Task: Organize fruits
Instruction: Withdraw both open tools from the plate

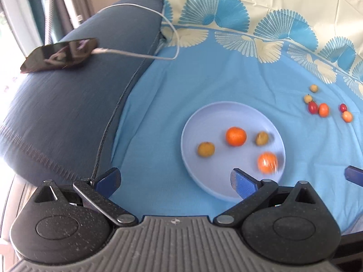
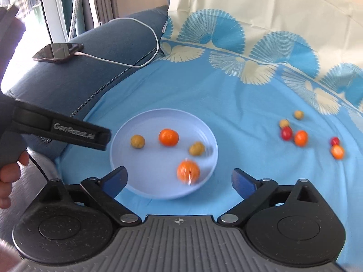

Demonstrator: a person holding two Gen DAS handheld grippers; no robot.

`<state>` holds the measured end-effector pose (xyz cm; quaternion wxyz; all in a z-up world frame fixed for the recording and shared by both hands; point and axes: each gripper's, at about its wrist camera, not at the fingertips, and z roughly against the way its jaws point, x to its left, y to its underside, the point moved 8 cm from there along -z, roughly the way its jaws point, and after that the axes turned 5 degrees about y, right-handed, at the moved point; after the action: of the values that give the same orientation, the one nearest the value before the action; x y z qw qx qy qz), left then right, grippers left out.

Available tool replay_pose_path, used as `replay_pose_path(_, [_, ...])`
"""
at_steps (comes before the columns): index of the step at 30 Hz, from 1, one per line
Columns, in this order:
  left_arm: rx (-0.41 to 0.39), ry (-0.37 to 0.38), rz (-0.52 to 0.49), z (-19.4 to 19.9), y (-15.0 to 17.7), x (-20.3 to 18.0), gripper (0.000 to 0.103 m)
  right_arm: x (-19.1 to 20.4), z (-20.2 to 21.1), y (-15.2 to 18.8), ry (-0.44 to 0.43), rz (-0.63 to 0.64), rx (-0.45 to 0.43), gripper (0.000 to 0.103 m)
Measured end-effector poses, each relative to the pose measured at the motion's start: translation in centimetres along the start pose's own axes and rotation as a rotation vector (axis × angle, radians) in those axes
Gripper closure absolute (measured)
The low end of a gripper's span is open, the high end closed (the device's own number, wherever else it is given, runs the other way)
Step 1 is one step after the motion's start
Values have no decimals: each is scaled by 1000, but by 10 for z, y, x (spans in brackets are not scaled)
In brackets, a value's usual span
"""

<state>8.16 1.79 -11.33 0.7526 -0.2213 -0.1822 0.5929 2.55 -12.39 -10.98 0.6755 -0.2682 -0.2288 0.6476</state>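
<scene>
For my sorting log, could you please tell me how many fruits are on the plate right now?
4 on the plate: a yellowish fruit at left, an orange beside it, another yellowish fruit at right, and a blurred orange nearest the camera. None looks hidden.

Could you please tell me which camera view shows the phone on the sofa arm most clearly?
The right wrist view shows the phone best: its outline is fairly sharp and the white cable plugged into it is plain. The left wrist view also shows the whole phone, but smeared by motion blur and nearer the frame edge.
</scene>
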Motion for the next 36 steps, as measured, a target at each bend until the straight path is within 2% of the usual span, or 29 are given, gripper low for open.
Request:
replay_pose_path(7, [-44, -10, -5, 40, 30, -7, 0, 0, 53, 20, 35, -30, -58, 1])
replay_pose_path(11, [-98, -16, -26, 61, 34, -14, 0, 0, 80, 22, 45, -21, -121, 1])
replay_pose_path(18, [-143, -24, -33, 90, 45, -22, 0, -1, 112, 29, 52, -9, -194, 1])
replay_pose_path(29, [-202, -30, -38, 114, 47, -24, 0, -1, 140, 32, 57, -5, -261, 1])
replay_pose_path(36, [-208, -27, -35, 117, 48, -22, 0, 4, 147, 32, 57, 13, -278, 1])
